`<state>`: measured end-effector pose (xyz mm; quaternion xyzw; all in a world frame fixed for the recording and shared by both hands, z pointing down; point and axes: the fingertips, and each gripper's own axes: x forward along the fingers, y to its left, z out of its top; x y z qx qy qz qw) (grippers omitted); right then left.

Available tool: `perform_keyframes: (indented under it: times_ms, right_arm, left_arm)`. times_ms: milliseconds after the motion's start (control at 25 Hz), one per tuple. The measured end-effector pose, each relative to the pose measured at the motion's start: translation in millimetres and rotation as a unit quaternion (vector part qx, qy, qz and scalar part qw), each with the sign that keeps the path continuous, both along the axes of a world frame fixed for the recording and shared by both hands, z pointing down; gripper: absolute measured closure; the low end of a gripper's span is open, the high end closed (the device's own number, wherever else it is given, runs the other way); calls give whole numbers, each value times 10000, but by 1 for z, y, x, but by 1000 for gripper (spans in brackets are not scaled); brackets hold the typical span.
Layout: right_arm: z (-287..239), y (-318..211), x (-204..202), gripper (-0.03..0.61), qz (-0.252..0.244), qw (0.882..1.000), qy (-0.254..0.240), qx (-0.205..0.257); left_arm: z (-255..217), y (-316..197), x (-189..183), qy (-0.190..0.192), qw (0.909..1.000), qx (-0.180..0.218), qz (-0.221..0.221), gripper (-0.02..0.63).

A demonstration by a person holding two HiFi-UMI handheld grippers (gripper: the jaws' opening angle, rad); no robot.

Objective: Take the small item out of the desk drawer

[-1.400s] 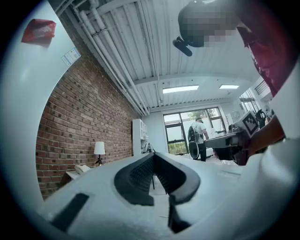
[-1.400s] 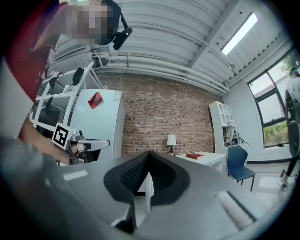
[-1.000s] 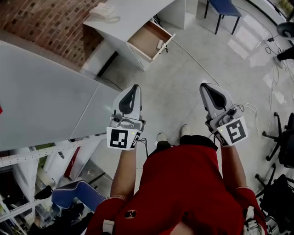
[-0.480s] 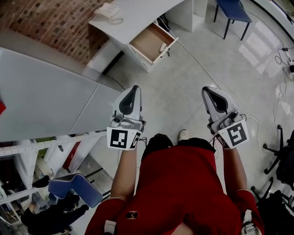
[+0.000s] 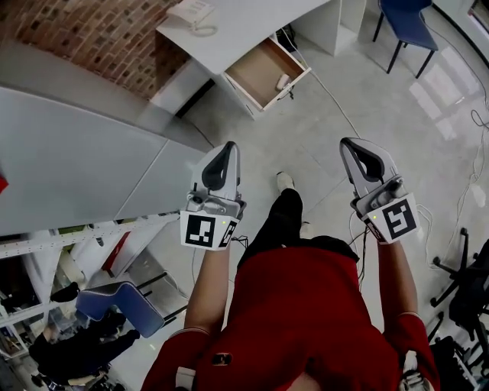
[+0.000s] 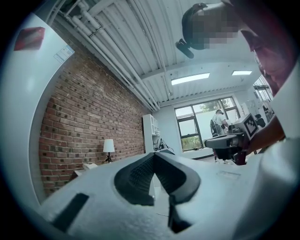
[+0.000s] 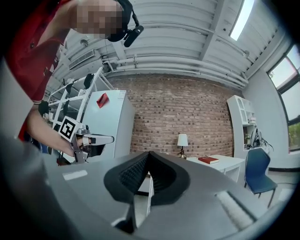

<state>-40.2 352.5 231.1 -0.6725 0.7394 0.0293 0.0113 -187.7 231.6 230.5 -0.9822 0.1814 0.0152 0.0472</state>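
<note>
both tongs are shut tight, jaws pressed together with nothing between them. the left tongs point(image 5: 226, 150) and right tongs point(image 5: 349, 145) are held side by side, well apart, above the floor point(image 5: 336, 114). the white counter point(image 5: 244, 23) stands well ahead, beside the brick wall point(image 5: 84, 23), with its drawer point(image 5: 258, 70) pulled open. the small item point(image 5: 283, 81), pale, lies inside the drawer near its front end, well apart from both tongs.
</note>
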Motion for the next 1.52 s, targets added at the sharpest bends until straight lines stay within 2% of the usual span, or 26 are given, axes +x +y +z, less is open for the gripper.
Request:
perform_keyframes:
  times_ms: [200,360,520,680,840,960,1160,1520]
  right_arm:
    - [4,-65,17,566,-180,9995,213,-133]
    - [16,-125,44,566,-334,9981,325,-414]
    - [28,-185,66,566,-467,9961,434,-615]
    - [44,-234,86,566,-607,9926,623,-844]
    - [66,-274,99,566,-891,9856,897,-1127]
    - [86,-301,106,566,-1249,9735,1321,-1387]
    - [122,-337,121,566,-1936,9434,2038,-1760]
    - [212,-388,133,566,-3066,8775,2930,-2237]
  left_arm:
    - [18,-63,29,75,9999,-102,-114,609]
    - [24,-115,61,57,10000,-36,-42,609]
    - [31,-169,85,118,9998,-144,-63,609]
    - [40,-208,106,97,9998,-153,-1,609]
    - [47,-235,120,145,9993,-311,-129,609]
    - [52,-252,129,163,9988,-386,-244,609]
    - [68,-270,148,77,9979,-422,-482,609]
    - [116,-304,174,-67,9889,-735,-1292,609]
